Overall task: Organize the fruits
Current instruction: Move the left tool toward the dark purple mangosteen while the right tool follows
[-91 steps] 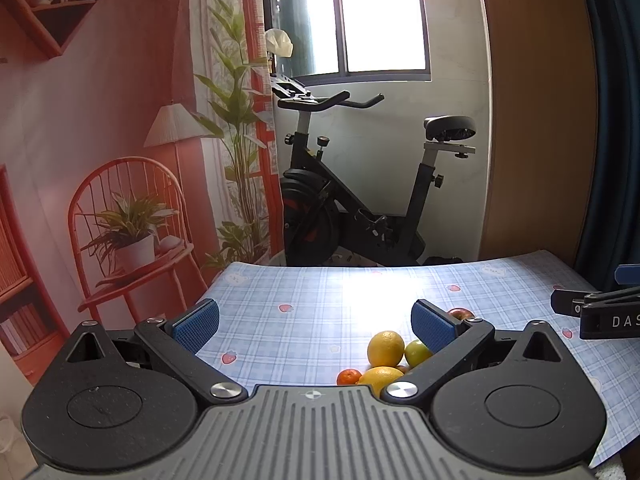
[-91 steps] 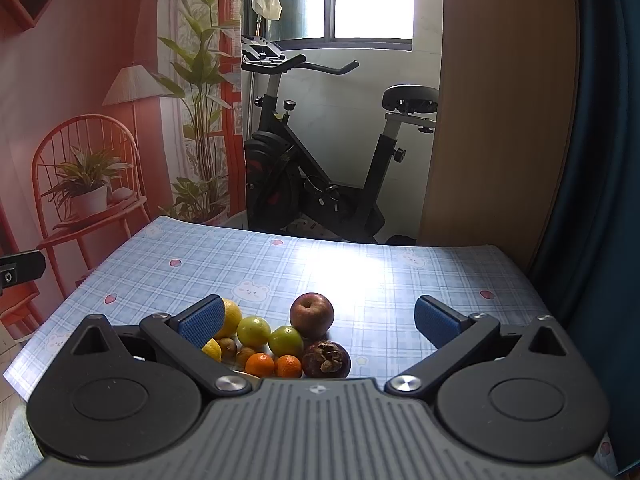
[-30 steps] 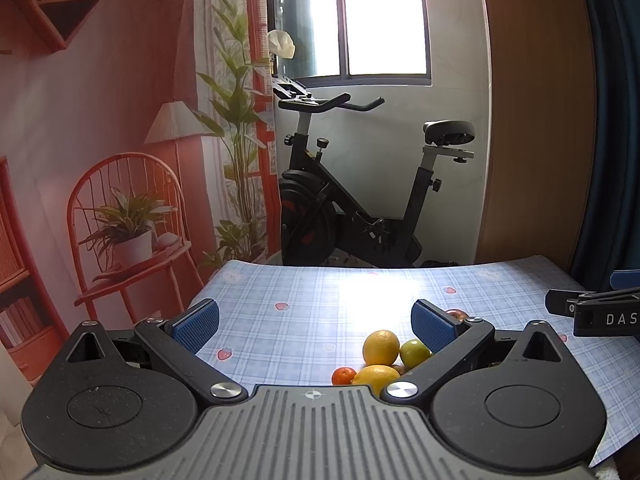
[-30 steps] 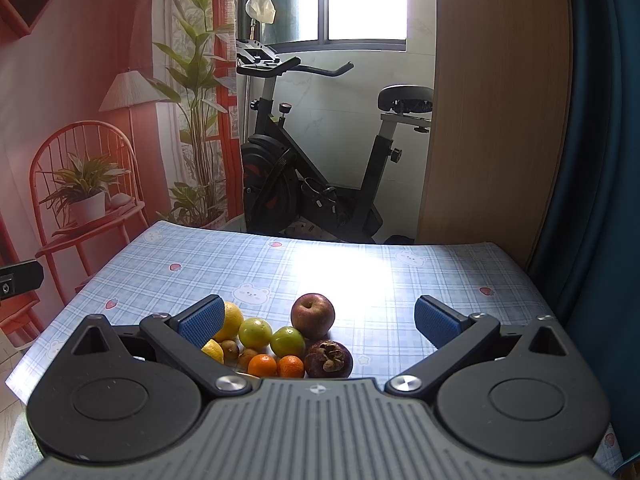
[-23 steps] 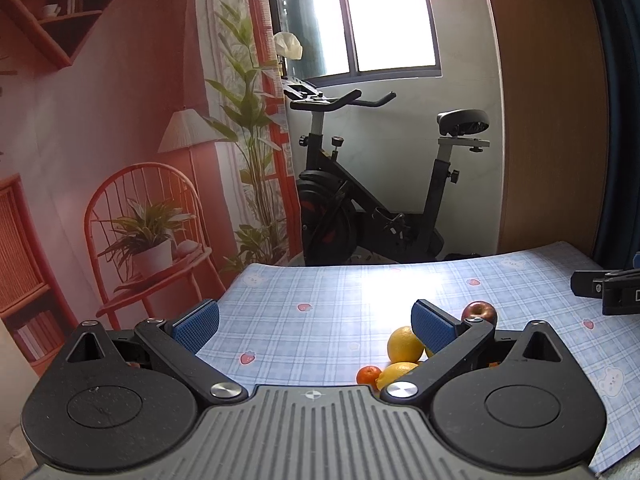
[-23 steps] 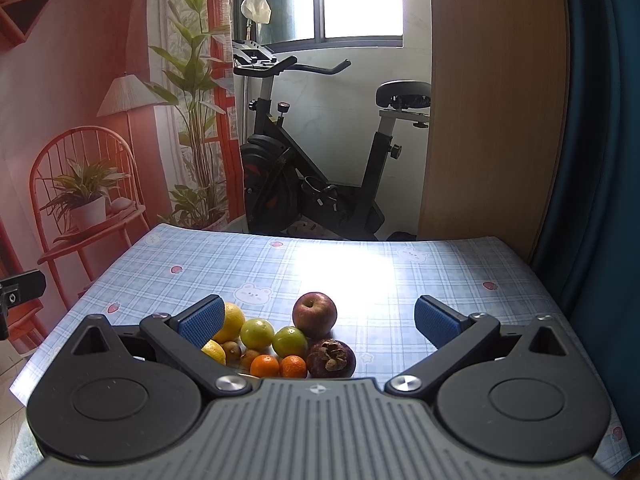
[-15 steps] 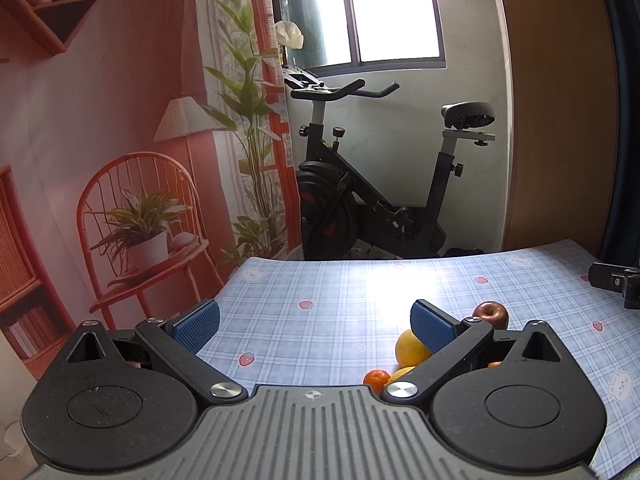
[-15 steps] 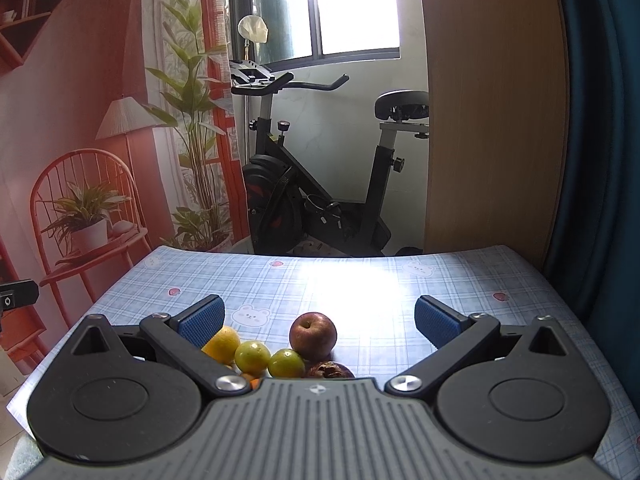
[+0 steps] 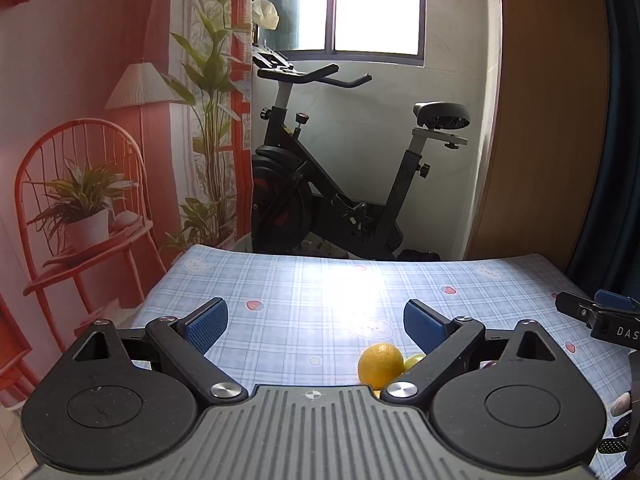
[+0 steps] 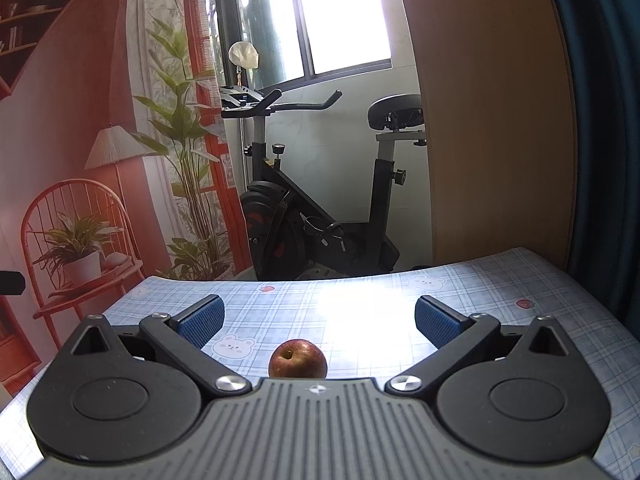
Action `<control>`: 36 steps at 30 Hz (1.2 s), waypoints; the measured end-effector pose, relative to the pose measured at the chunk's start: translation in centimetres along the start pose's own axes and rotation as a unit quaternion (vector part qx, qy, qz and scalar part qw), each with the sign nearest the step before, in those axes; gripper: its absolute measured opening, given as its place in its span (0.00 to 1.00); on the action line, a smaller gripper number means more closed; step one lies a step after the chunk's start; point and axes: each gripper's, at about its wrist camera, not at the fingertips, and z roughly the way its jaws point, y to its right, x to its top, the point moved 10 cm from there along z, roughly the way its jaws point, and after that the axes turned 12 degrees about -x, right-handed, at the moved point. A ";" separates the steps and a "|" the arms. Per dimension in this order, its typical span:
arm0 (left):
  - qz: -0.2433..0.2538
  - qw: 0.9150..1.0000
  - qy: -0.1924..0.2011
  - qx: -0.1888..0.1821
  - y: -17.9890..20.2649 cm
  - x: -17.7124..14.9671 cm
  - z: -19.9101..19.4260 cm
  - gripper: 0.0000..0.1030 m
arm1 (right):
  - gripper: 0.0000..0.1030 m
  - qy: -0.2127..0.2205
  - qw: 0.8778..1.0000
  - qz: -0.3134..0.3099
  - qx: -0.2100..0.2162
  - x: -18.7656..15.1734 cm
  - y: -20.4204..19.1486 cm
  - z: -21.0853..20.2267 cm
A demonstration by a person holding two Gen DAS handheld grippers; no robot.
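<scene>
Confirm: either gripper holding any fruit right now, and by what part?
Nothing held. Left gripper is open, the orange lying apart from its pads. Right gripper is open too; the apple sits untouched on the tablecloth.

The counter [image 9: 304, 292] wears a pale blue plaid cloth printed with small red strawberries and white bear faces. On it an orange [image 9: 380, 364] shows yellow-orange, with a yellow-green citrus fruit [image 9: 413, 359] just beside it, and an apple [image 10: 297, 360] is dark red with a lighter streaked patch. The left gripper [image 9: 316, 322] and right gripper [image 10: 317, 314] are black and grey with ribbed grey tops, silver pivot pins and blue textured pads. Behind stands a black exercise bike [image 9: 344, 184], a terracotta-red wall mural [image 9: 80, 80] with green plants, a tan wooden panel [image 10: 492, 120] and a dark teal curtain [image 10: 604, 120].
</scene>
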 end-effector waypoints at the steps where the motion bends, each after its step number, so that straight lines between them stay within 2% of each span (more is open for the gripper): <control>1: -0.006 1.000 -0.008 0.000 -0.2 -0.4 0.4 0.89 | 1.00 -0.003 1.000 0.003 0.004 -0.2 0.2 0.3; 7: -0.022 0.999 -0.037 -0.032 -0.8 -2.1 2.4 0.77 | 1.00 -0.021 0.999 -0.039 -0.007 -1.4 0.1 1.2; 9: -0.016 0.999 -0.035 -0.027 -0.8 -2.4 2.6 0.62 | 1.00 -0.026 0.998 -0.048 -0.005 -1.7 -0.1 1.3; 10: -0.013 0.999 -0.035 -0.023 -0.9 -2.3 2.8 0.61 | 1.00 -0.028 0.998 -0.054 -0.003 -1.9 -0.2 1.4; 14: -0.014 0.999 -0.010 -0.033 -0.5 -1.6 3.1 0.62 | 1.00 -0.035 0.997 -0.068 -0.007 -2.3 -0.4 1.8; 19: 0.011 0.999 -0.032 -0.039 0.5 -0.7 4.4 0.62 | 1.00 -0.042 0.996 -0.075 -0.008 -2.6 0.1 2.2; 23: 0.020 0.998 -0.029 -0.045 1.3 0.1 5.5 0.63 | 1.00 -0.044 0.994 -0.097 -0.015 -3.3 0.8 2.6; 25: 0.022 0.998 -0.032 -0.049 1.7 0.3 6.3 0.64 | 0.99 -0.056 0.993 -0.101 -0.012 -4.0 1.1 2.9; 27: 0.023 0.998 -0.034 -0.051 1.9 0.4 7.0 0.73 | 0.99 -0.072 0.993 -0.092 -0.001 -4.9 1.3 3.2; 30: 0.028 0.997 -0.037 -0.067 2.7 0.4 8.2 0.74 | 0.99 -0.086 0.991 -0.104 0.005 -6.3 1.5 3.5; 36: 0.045 0.993 -0.068 -0.090 4.5 -0.7 11.1 0.76 | 0.99 -0.098 0.986 -0.136 0.011 -8.7 1.4 3.9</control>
